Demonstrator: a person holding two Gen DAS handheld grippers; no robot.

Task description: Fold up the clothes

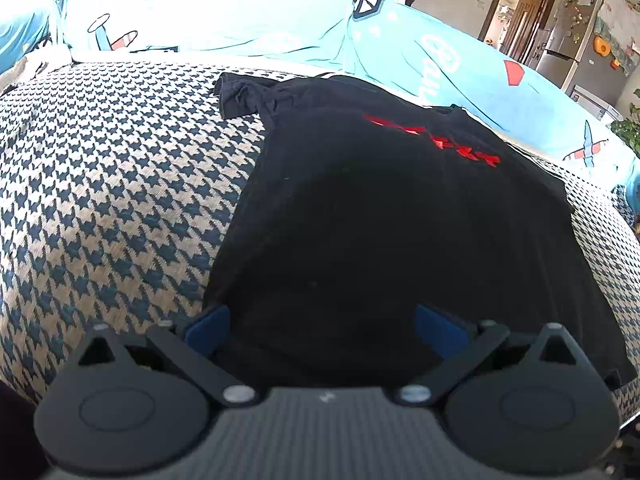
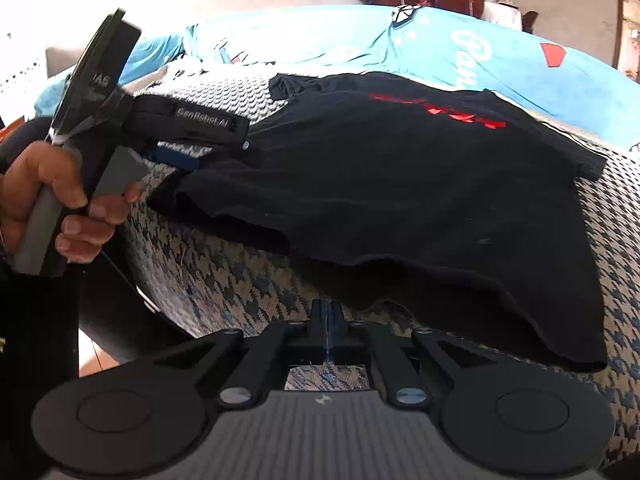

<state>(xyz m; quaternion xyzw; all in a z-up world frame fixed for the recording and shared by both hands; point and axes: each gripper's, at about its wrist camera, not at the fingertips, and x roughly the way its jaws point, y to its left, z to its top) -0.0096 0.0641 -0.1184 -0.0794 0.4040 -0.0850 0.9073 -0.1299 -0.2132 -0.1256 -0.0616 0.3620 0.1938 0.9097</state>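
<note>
**Jaws and shirt, as they stand**

Item 1, my left gripper (image 1: 322,326): jaws spread wide, blue fingers (image 1: 210,326) set either side of the shirt's near hem, nothing pinched between them. In the right wrist view a hand (image 2: 48,200) grips its handle at the shirt's left edge.

Item 2, my right gripper (image 2: 327,320): jaws pressed fully together, tips low over the cover just short of the hem. I cannot tell whether any cloth is caught between them.

Item 3, black T-shirt (image 1: 380,220): spread out front up on the sofa seat, collar toward the backrest, red lettering (image 1: 436,140) across the chest. The far left sleeve (image 1: 240,94) is bunched and creased; the near hem lies wavy and slightly lifted in the right wrist view.

Item 4, houndstooth cover (image 1: 112,184): dark blue on beige, under the whole shirt.

Item 5, turquoise printed sheet (image 1: 240,20): draped over the backrest.

Item 6, room: doorway (image 1: 516,24) and fridge (image 1: 572,52) with magnets beyond, at the right.
</note>
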